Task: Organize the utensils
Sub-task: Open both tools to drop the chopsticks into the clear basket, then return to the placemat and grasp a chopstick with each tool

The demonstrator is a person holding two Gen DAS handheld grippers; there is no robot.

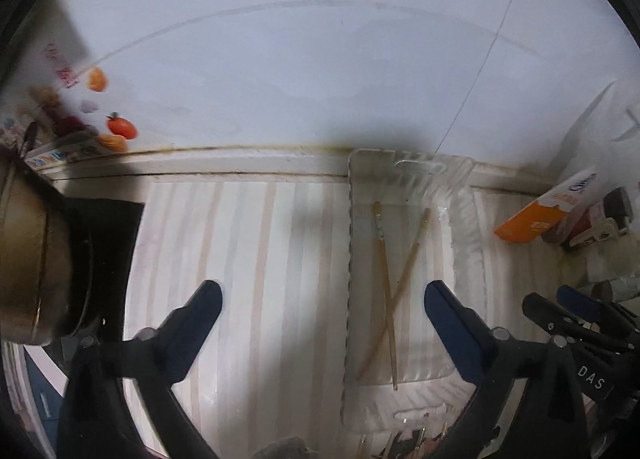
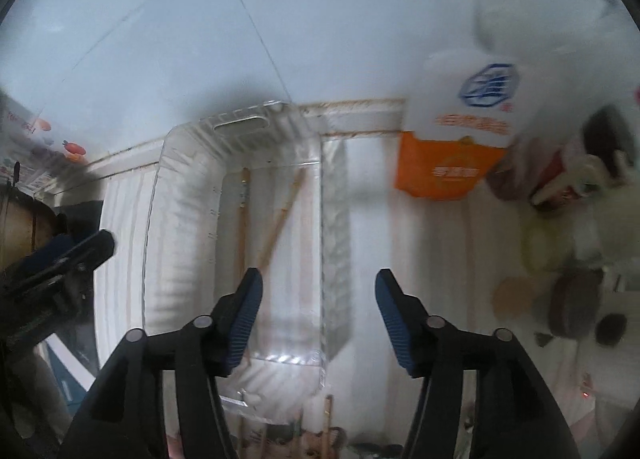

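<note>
Left claw (image 1: 322,295): we see its blue-padded jaws spread wide, nothing between them.
Right claw (image 2: 318,285): jaws parted, empty.
Chopsticks: two thin wooden chopsticks (image 1: 390,291) lie crossed just ahead of the left claw's right finger.
Tray: a clear plastic tray (image 1: 460,215) holds them, on the striped pale cloth (image 1: 248,243).
Periphery: brass-coloured metal pot (image 1: 28,259) far left; orange-and-white carton (image 2: 452,147) ahead-right of the right claw.
</note>
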